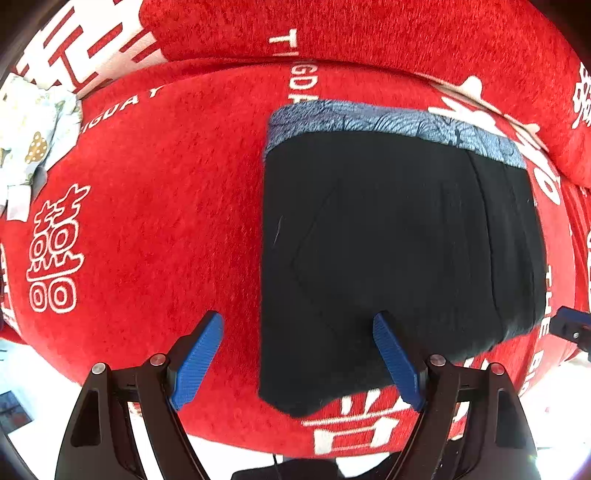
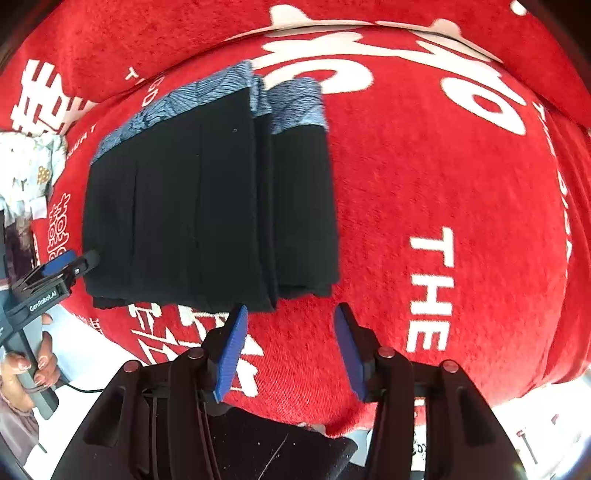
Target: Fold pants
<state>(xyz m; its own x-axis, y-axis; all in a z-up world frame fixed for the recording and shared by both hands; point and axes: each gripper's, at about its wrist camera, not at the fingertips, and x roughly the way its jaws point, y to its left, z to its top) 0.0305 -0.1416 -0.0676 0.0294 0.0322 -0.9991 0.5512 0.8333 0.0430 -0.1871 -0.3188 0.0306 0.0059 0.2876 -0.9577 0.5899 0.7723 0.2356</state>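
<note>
Black pants [image 1: 388, 240] with a blue-grey patterned waistband [image 1: 369, 118] lie folded into a flat rectangle on the red cloth [image 1: 147, 206]. My left gripper [image 1: 299, 317] hangs open over the stack's near left edge, its right pad above the black fabric and its left pad above red cloth. In the right wrist view the folded pants [image 2: 207, 206] show several layers at their right side. My right gripper [image 2: 291, 308] stands open just off the near right corner, with only red cloth between its pads. The left gripper [image 2: 74, 262] sits at the stack's left corner, held by a hand [image 2: 22, 369].
The red cloth [image 2: 443, 184] bears white lettering and covers the whole surface. A raised red cushion [image 1: 369, 29] runs along the back. A white patterned fabric [image 1: 29, 140] lies at the far left. The cloth's near edge drops to a pale floor [image 1: 37, 369].
</note>
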